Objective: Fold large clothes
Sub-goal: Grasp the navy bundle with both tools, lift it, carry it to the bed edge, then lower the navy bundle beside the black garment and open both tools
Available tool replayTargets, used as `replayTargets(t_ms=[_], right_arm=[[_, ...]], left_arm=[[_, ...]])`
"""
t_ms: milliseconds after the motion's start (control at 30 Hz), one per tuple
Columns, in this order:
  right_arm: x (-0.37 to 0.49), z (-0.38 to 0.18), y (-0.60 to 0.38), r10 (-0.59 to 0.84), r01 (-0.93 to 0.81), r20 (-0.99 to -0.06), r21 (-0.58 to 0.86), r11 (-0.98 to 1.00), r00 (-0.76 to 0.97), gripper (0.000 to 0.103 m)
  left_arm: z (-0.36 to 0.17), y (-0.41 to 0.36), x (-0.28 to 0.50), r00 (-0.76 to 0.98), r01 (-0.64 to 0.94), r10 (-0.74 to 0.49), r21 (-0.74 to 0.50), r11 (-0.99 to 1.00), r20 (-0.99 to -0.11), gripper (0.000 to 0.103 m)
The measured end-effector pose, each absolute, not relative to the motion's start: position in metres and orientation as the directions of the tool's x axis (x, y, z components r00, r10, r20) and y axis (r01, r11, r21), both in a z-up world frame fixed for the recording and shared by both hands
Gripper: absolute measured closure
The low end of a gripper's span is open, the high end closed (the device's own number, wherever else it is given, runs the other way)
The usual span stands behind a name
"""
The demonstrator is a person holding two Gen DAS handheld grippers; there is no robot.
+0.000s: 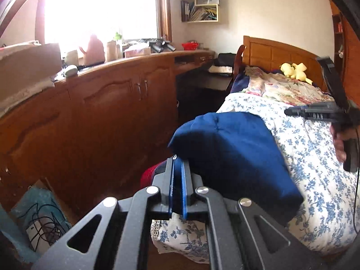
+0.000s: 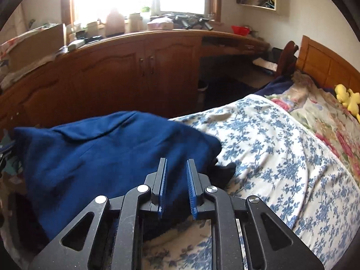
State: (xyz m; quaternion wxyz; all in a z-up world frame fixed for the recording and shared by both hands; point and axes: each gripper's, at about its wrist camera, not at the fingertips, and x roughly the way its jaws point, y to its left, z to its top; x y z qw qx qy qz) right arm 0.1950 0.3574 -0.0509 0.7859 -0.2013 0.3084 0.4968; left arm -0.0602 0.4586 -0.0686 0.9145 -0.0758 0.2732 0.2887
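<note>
A large navy blue garment (image 1: pixel 236 153) lies folded over at the near corner of the bed (image 1: pixel 315 180), which has a blue-flowered sheet. My left gripper (image 1: pixel 178 159) is shut on the garment's near edge, with cloth pinched between the blue pads. In the right wrist view the same garment (image 2: pixel 101 157) spreads across the left half of the bed (image 2: pixel 270 146). My right gripper (image 2: pixel 176 160) hovers over its right edge with the pads apart and nothing pressed between them. A black piece of cloth (image 2: pixel 225 171) peeks out beside that edge. The right gripper (image 1: pixel 290 112) also shows from the side, held by a hand (image 1: pixel 339 144).
A long wooden cabinet (image 1: pixel 101 103) with a cluttered top runs along the far side of a narrow floor gap. A floral quilt (image 1: pixel 288 90) and a yellow plush toy (image 1: pixel 294 70) lie by the headboard (image 1: pixel 276 54). A box with cables (image 1: pixel 40 220) sits on the floor.
</note>
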Motion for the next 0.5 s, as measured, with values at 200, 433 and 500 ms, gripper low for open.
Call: replayTargets(t_ms=[200, 433, 500], right_arm=[[0.171, -0.032, 0.277, 0.703, -0.902, -0.639, 0.034, 0.431, 0.312, 0.080], [0.138, 0.006, 0.163, 0.725, -0.880, -0.572, 0.012, 0.475, 0.383, 0.068], [0.129, 0.015, 0.129, 0.721, -0.869, -0.557, -0.002, 0.495, 0.412, 0.064]], left_arm=[[-0.032, 0.410, -0.056, 0.758, -0.497, 0.440, 0.010, 0.868, -0.482, 0.083], [0.002, 0.336, -0.030, 0.835, -0.371, 0.330, -0.007, 0.929, -0.440, 0.071], [0.009, 0.312, -0.022, 0.853, -0.328, 0.292, -0.010, 0.945, -0.432, 0.070]])
